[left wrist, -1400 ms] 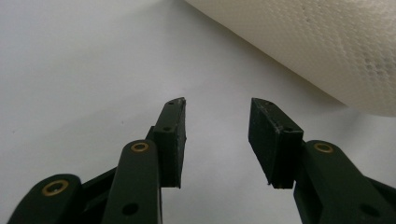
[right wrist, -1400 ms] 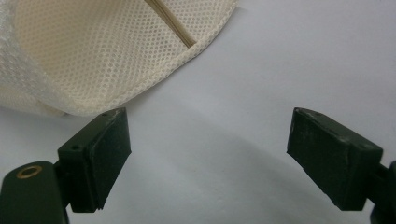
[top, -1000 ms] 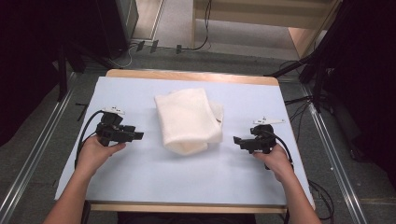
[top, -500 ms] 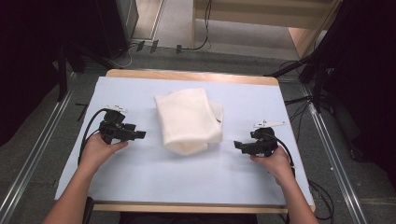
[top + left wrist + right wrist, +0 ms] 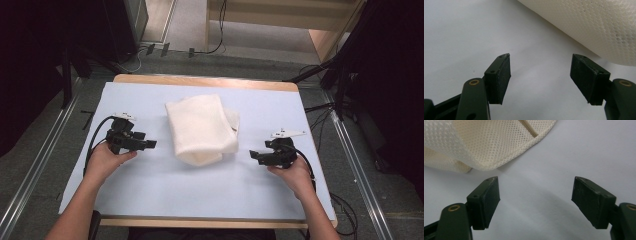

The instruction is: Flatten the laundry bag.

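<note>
Pale blue cloth covers the wooden table; a folded cream mesh towel lies mid-table between the empty left gripper, its jaws just spread, and the empty right gripper, its jaws narrowing slightly; grey floor lies beyond.

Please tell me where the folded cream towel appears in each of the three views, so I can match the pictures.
High view: the folded cream towel lies at the middle of the table, between the two tools.
Left gripper view: it takes the upper right corner, beyond the jaws.
Right gripper view: it takes the upper left, hemmed edge nearest the jaws.
Shared landmark: the pale blue table cover under the towel.
</note>
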A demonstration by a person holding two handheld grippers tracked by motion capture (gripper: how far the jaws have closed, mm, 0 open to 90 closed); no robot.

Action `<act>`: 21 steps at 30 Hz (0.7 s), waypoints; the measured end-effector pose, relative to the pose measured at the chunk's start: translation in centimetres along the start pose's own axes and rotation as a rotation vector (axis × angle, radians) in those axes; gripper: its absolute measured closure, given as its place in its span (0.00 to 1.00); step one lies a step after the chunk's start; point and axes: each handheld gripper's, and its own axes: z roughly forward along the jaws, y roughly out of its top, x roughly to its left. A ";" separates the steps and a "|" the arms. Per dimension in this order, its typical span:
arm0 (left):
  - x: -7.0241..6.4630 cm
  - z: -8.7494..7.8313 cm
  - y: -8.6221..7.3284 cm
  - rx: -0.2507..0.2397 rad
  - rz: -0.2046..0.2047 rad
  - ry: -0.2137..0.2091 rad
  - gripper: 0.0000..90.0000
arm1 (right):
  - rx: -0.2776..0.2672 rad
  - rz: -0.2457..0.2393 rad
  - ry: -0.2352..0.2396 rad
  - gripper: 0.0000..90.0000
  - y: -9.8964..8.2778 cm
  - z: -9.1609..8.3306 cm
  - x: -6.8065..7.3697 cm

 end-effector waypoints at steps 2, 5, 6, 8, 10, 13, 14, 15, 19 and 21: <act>0.0 0.0 0.0 0.004 0.001 0.000 0.37 | -0.001 -0.010 -0.005 0.30 0.0 0.0 0.0; 0.0 -0.1 0.0 0.003 0.001 0.003 0.37 | -0.003 -0.021 -0.018 0.33 0.1 0.0 0.2; -0.1 -0.1 0.0 -0.003 -0.004 0.003 0.37 | -0.007 -0.026 -0.019 0.34 0.2 -0.1 0.2; -0.1 -0.2 0.1 -0.007 -0.005 0.008 0.37 | -0.017 -0.033 -0.025 0.38 0.3 -0.2 0.4; -0.1 -0.4 0.1 -0.009 -0.002 0.016 0.38 | -0.026 -0.042 -0.024 0.42 0.5 -0.4 0.6; -0.3 -0.6 0.2 -0.014 -0.002 0.016 0.38 | -0.037 -0.052 -0.013 0.51 0.7 -0.6 1.1; -0.3 -0.6 0.2 -0.016 0.000 0.017 0.39 | -0.039 -0.053 -0.013 0.52 0.8 -0.6 1.3; -0.3 -0.7 0.2 -0.016 0.002 0.017 0.39 | -0.034 -0.059 -0.006 0.54 0.8 -0.5 1.5; -0.3 -0.8 0.2 -0.022 -0.001 0.018 0.39 | -0.006 -0.061 0.018 0.62 0.9 -0.1 2.1; -0.3 -0.8 0.2 -0.024 0.002 0.018 0.39 | 0.000 -0.066 0.027 0.64 0.9 0.1 2.3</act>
